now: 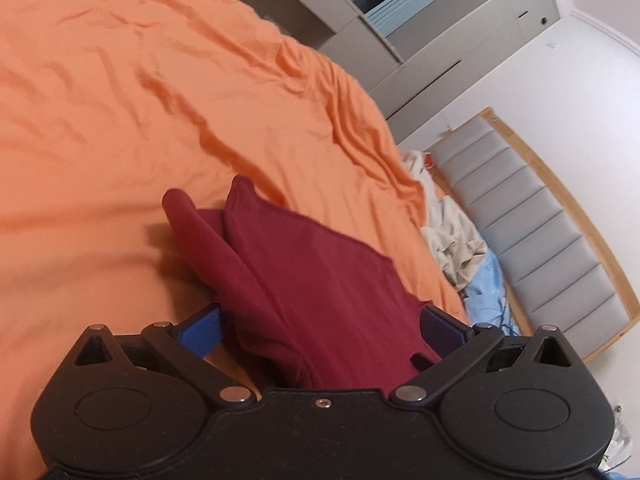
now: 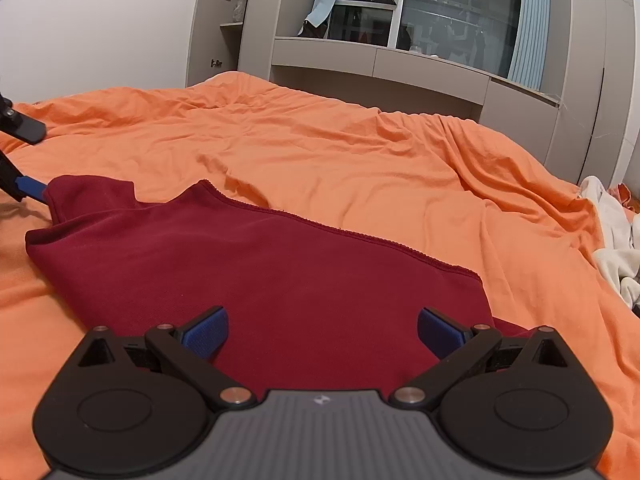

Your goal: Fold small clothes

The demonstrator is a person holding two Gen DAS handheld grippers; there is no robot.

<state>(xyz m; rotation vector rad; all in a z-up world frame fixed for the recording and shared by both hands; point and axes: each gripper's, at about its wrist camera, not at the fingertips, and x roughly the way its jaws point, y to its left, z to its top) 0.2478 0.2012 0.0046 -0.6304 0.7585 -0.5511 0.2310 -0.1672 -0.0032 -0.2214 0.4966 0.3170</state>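
A dark red garment [image 2: 248, 264] lies on the orange bedsheet [image 2: 360, 160]. My right gripper [image 2: 322, 330] is open, its blue pads wide apart over the garment's near part. In the left wrist view the garment [image 1: 320, 280] is bunched and folded over between the blue pads of my left gripper [image 1: 320, 330], whose jaws stand wide apart. The left gripper also shows in the right wrist view [image 2: 24, 188] at the garment's far left corner.
A pile of cream and light blue clothes [image 1: 460, 248] lies at the bed's head end, next to a grey padded headboard [image 1: 540, 220]. Grey cabinets and a window [image 2: 440, 20] stand beyond the bed.
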